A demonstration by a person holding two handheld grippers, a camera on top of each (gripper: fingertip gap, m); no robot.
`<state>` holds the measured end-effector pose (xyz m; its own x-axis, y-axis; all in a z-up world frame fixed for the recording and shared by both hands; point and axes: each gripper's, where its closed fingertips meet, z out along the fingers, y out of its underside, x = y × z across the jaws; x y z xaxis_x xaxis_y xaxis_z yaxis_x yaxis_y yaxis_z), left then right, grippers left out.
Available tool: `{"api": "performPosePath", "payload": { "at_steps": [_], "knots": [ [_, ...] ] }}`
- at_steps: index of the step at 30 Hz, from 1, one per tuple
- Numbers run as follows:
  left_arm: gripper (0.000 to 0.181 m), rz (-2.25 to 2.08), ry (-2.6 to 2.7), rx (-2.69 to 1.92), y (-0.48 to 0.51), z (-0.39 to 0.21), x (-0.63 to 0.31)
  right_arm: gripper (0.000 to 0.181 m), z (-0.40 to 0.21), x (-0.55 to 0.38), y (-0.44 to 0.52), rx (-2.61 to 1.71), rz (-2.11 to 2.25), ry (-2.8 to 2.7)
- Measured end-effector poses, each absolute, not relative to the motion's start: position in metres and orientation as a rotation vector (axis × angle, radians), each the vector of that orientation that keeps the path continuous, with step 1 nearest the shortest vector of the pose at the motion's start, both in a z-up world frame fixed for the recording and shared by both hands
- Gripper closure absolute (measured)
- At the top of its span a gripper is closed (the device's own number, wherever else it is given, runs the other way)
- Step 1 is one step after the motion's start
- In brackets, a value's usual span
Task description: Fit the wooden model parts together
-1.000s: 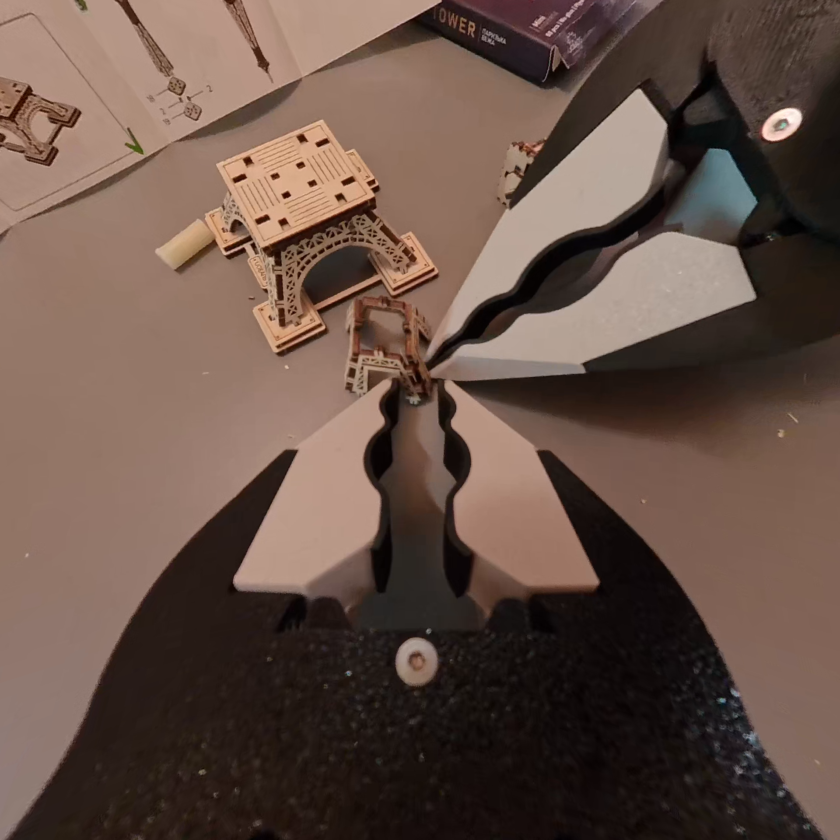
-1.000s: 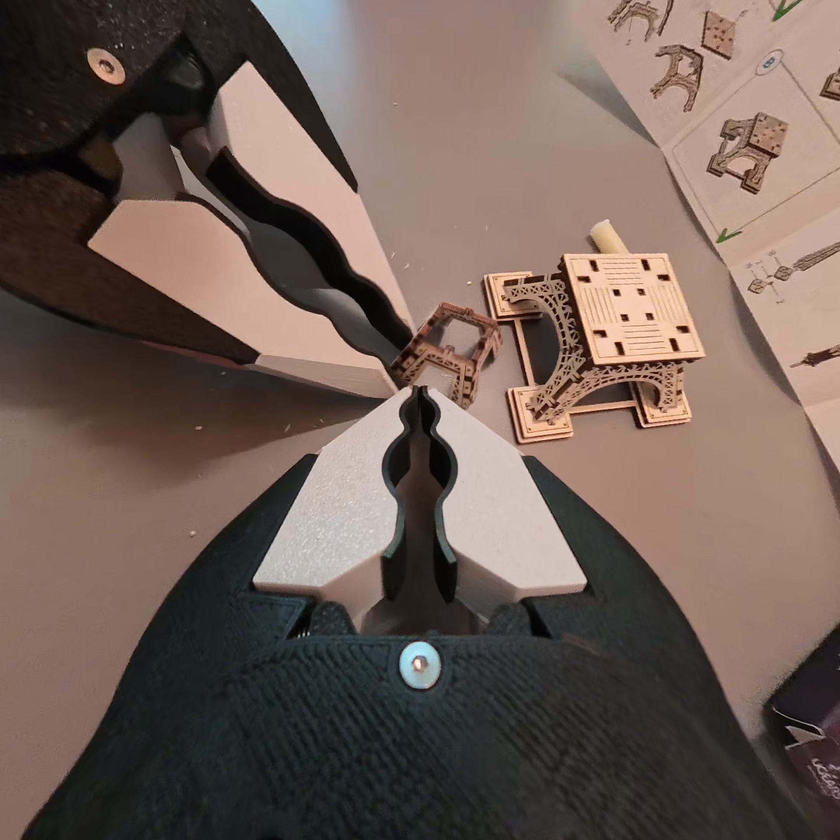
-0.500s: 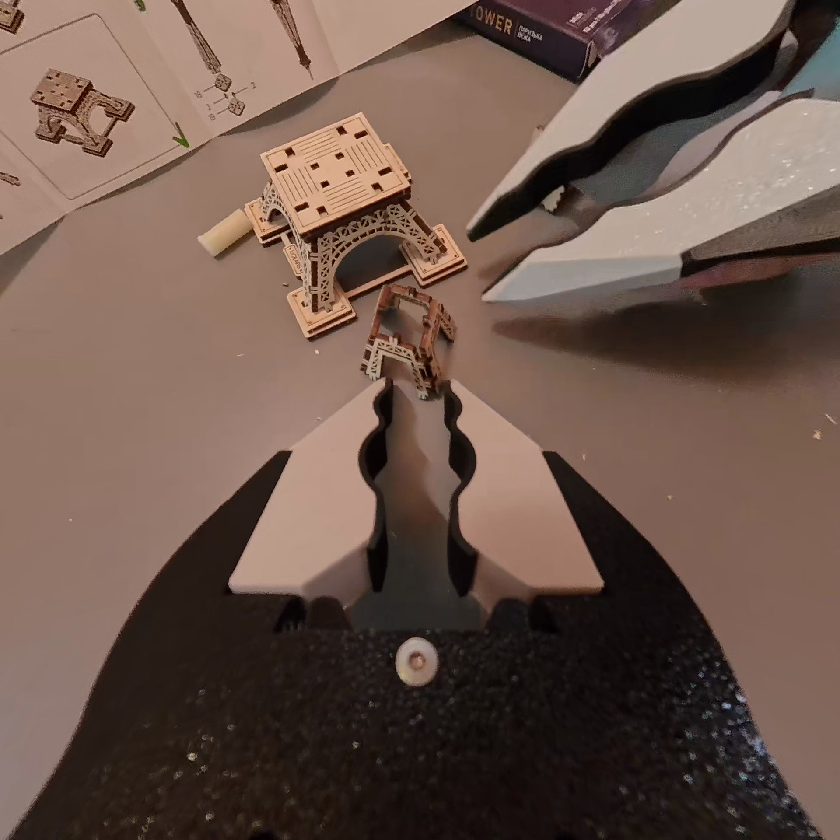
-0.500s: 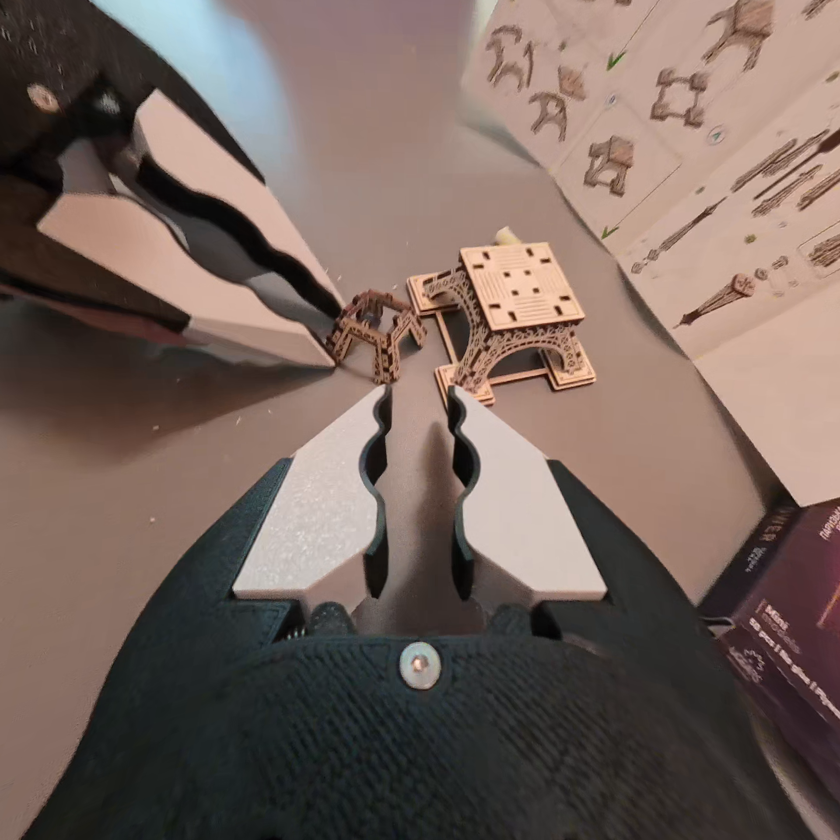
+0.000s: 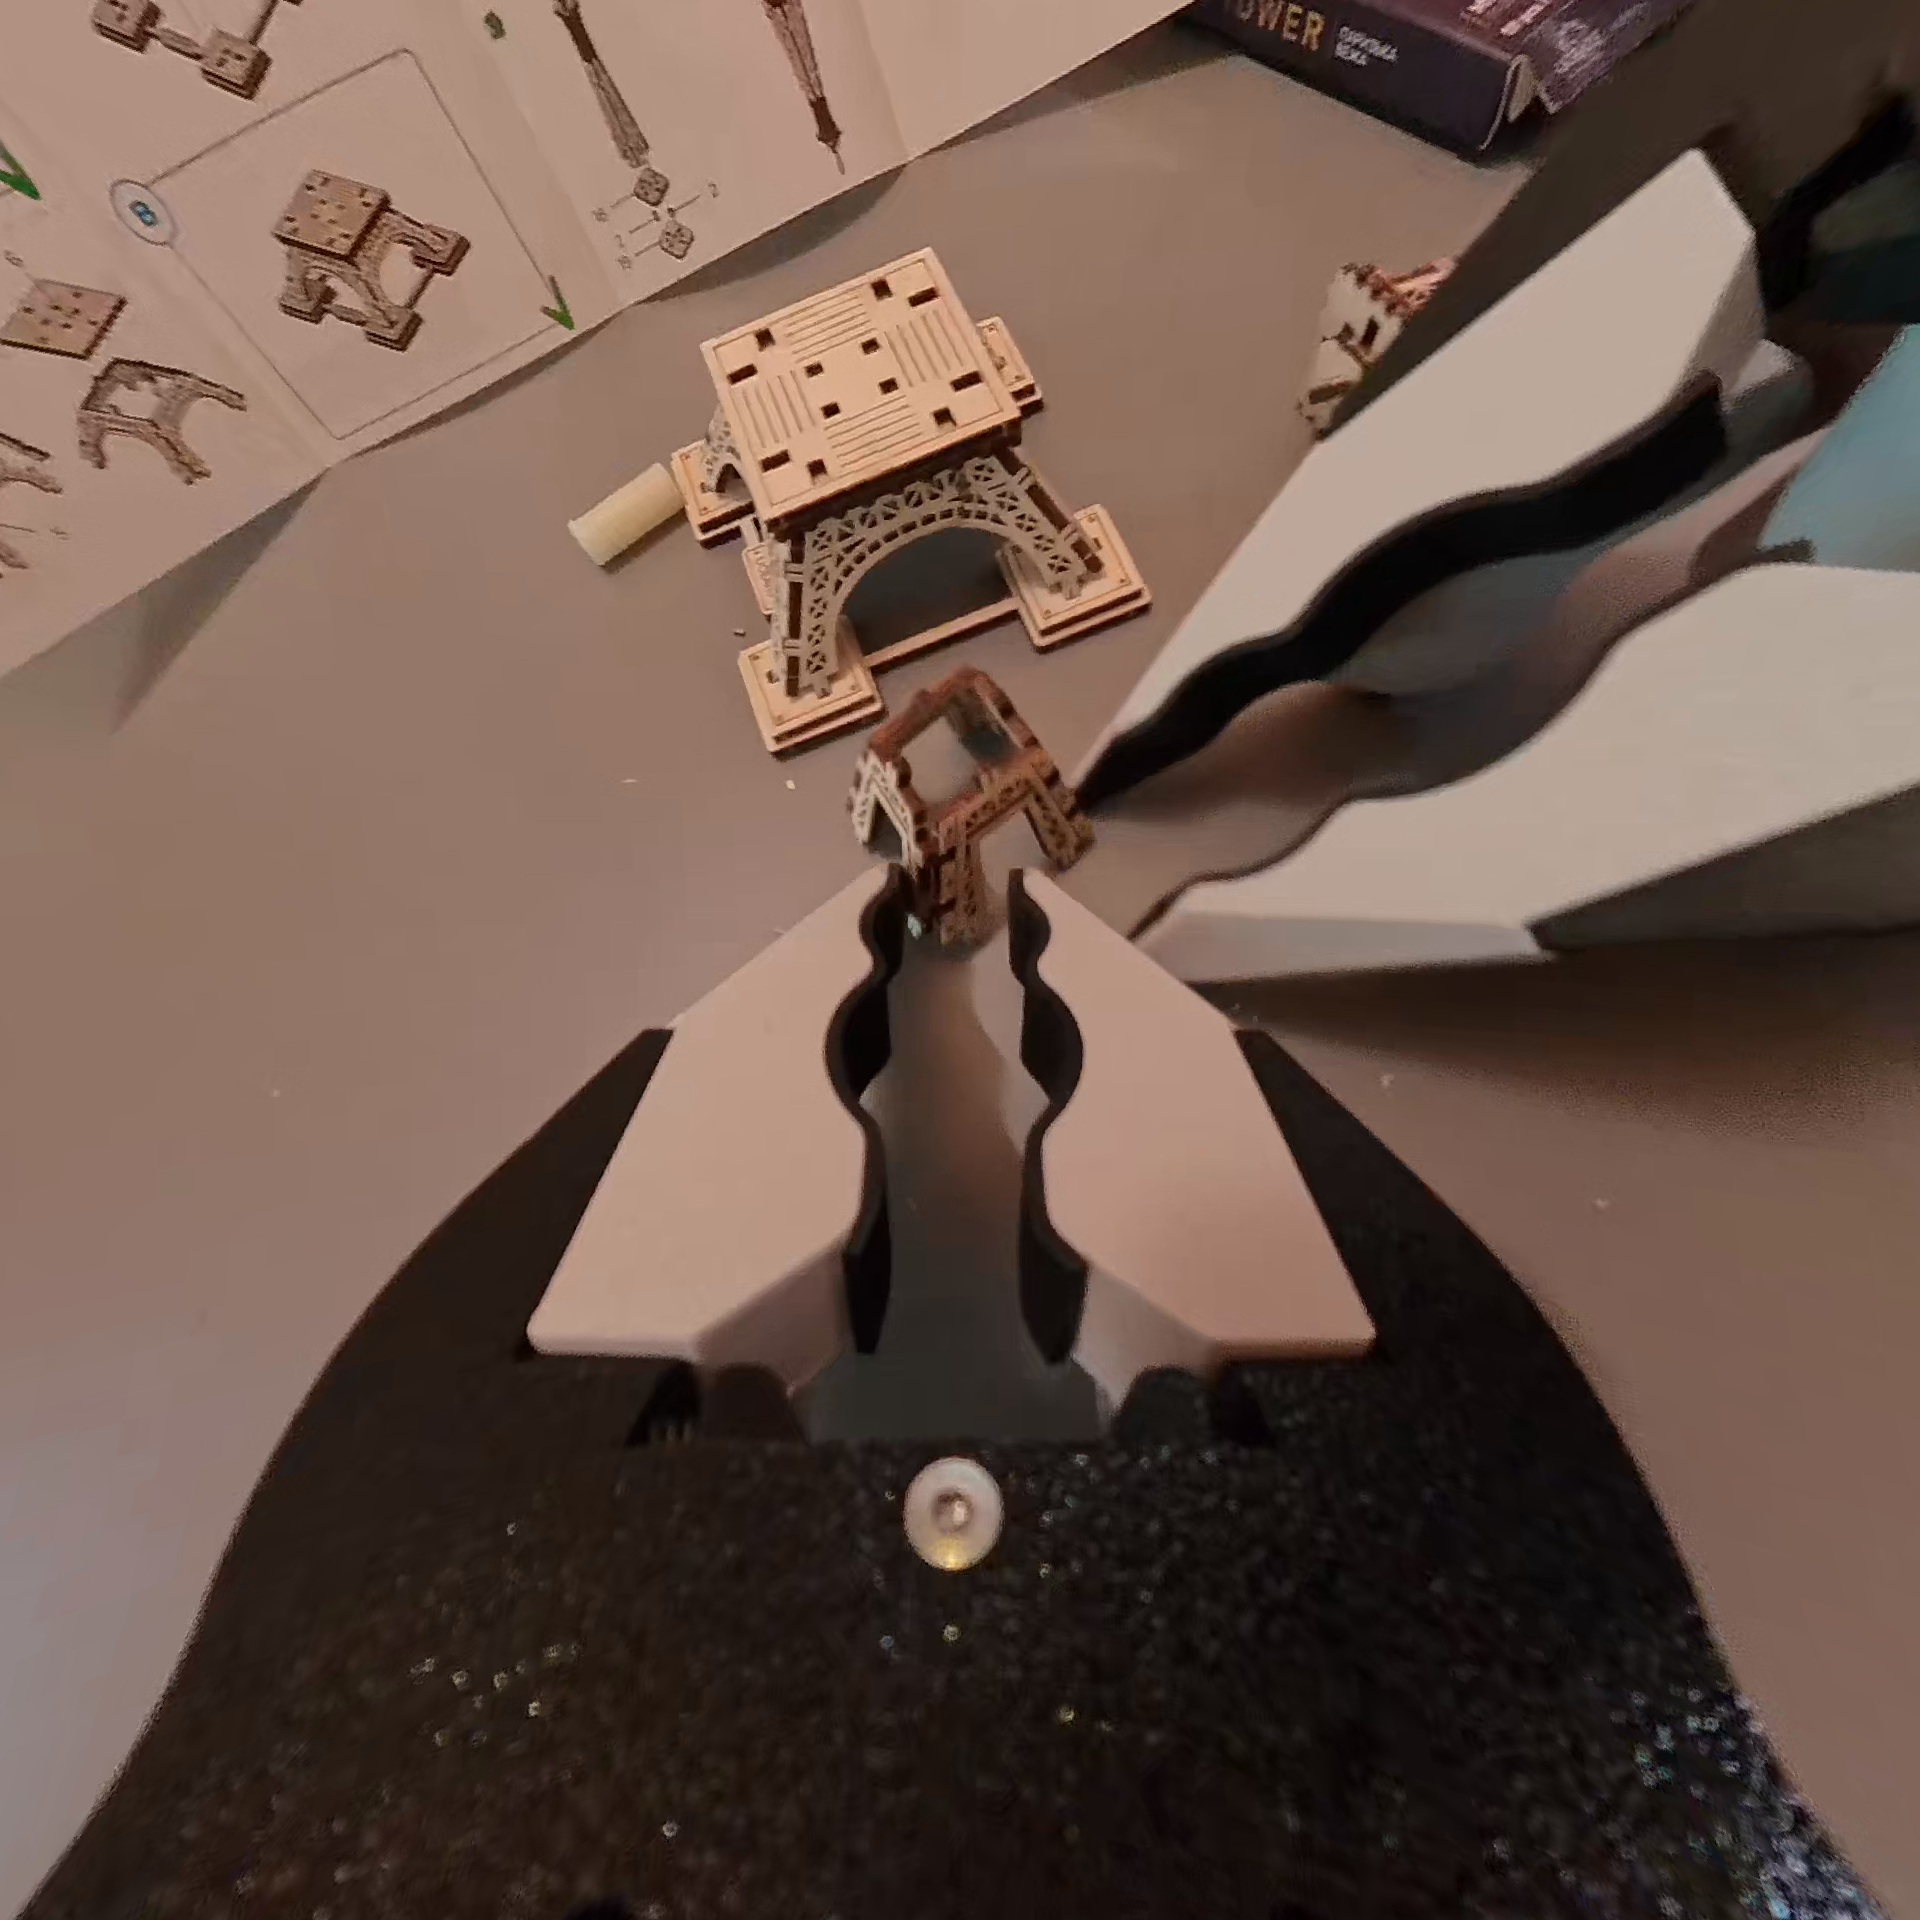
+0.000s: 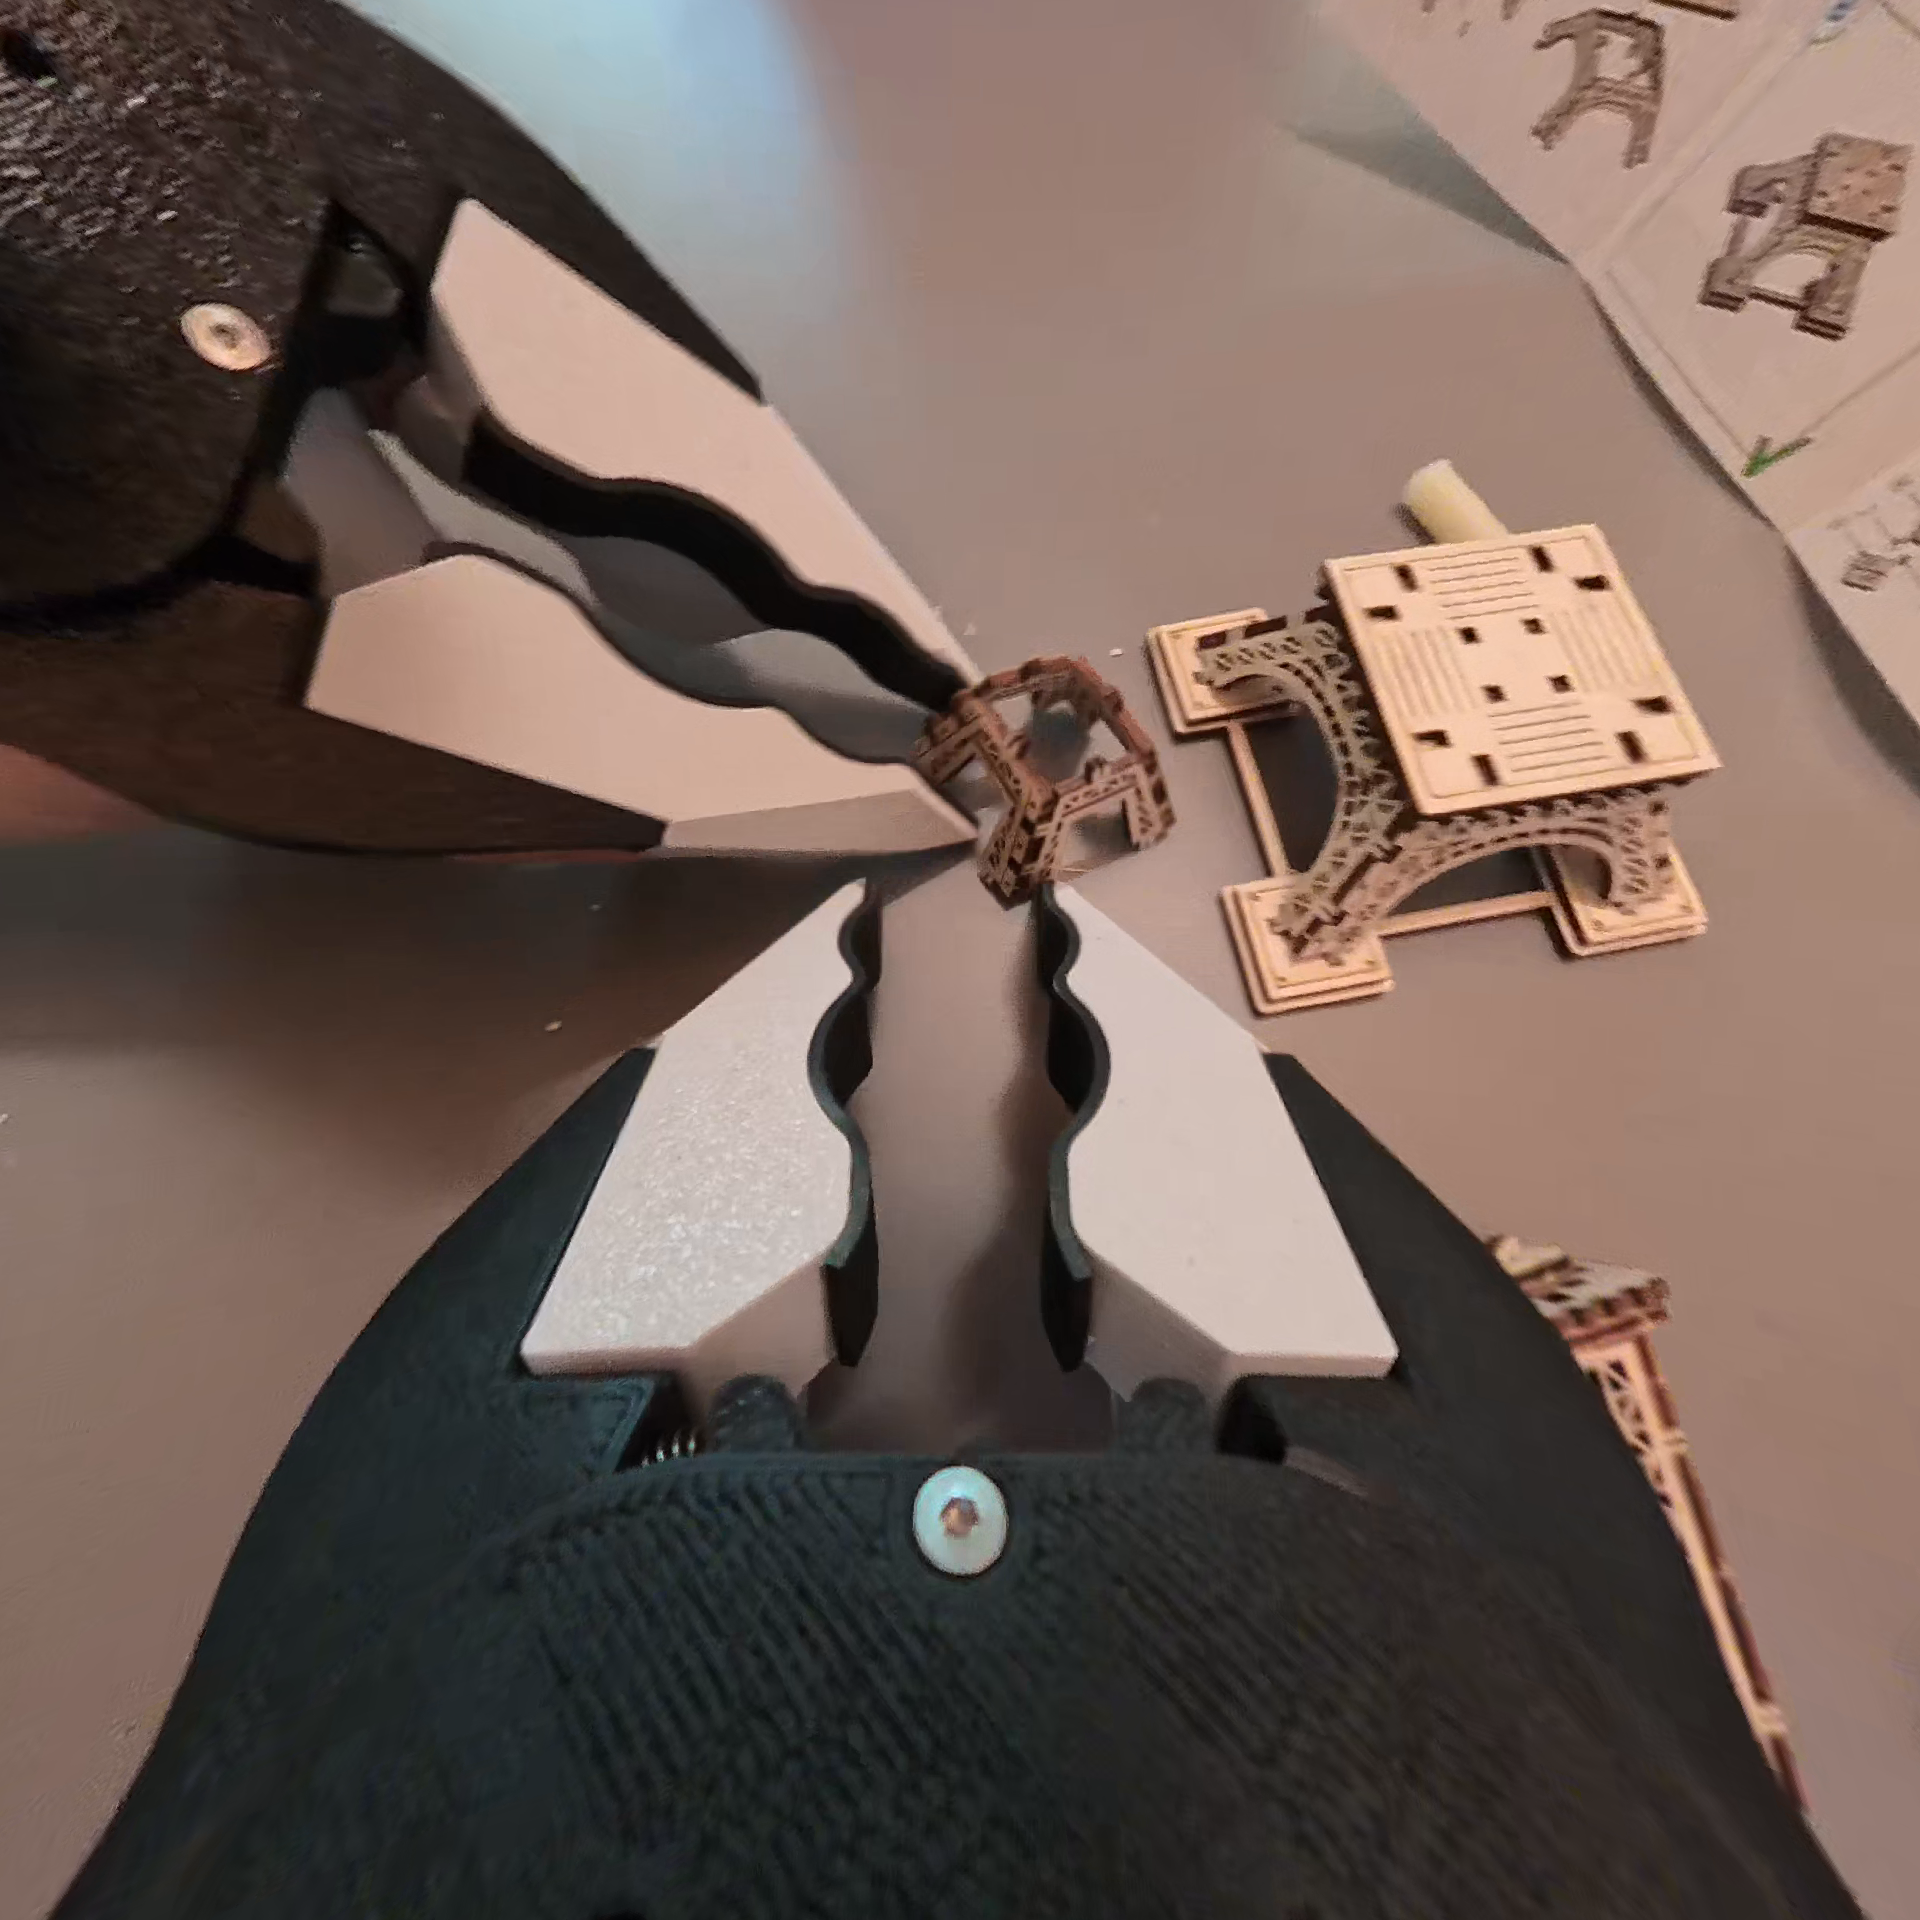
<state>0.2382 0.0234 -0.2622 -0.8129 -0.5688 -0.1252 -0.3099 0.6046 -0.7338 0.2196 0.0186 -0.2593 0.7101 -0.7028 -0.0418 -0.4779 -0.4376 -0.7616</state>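
A small dark-brown wooden arch frame (image 5: 966, 790) stands tilted on the grey table, just in front of the larger pale tower base (image 5: 883, 488). My left gripper (image 5: 958, 888) is open, and one leg of the frame sits between its tips without a clear grip. My right gripper (image 5: 1112, 862) comes in from the right, open, with its tips beside the frame. In the right wrist view my right gripper (image 6: 953, 896) is open just short of the frame (image 6: 1039, 769). My left gripper (image 6: 964, 758) reaches it from the left, with the tower base (image 6: 1475, 748) to the right.
A cream cylinder (image 5: 623, 514) lies behind the tower base. A folded instruction sheet (image 5: 260, 260) covers the far left, and a dark box (image 5: 1455, 62) lies at the back. Another wooden part (image 5: 1361, 332) sits behind my right gripper. A lattice tower section (image 6: 1621, 1382) lies beside my right gripper. The grippers are tip to tip, or close to it.
My right gripper let go of the small frame, opened and pulled away, then came back open beside it. My left gripper moved forward, so a frame leg is between its tips.
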Motion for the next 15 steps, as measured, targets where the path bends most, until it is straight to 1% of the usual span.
{"api": "performPosePath", "payload": {
  "at_steps": [3,15],
  "knots": [
    [0.167,-1.017,2.468,-0.680,0.0285,-0.2619,0.2406,0.153,-0.2598,0.2132,0.0257,-2.135,-0.340,0.857],
    [0.170,-0.973,2.422,-0.543,0.0297,-0.2596,0.2472,0.151,-0.2581,0.2086,0.0280,-2.129,-0.331,0.833]
  ]
}}
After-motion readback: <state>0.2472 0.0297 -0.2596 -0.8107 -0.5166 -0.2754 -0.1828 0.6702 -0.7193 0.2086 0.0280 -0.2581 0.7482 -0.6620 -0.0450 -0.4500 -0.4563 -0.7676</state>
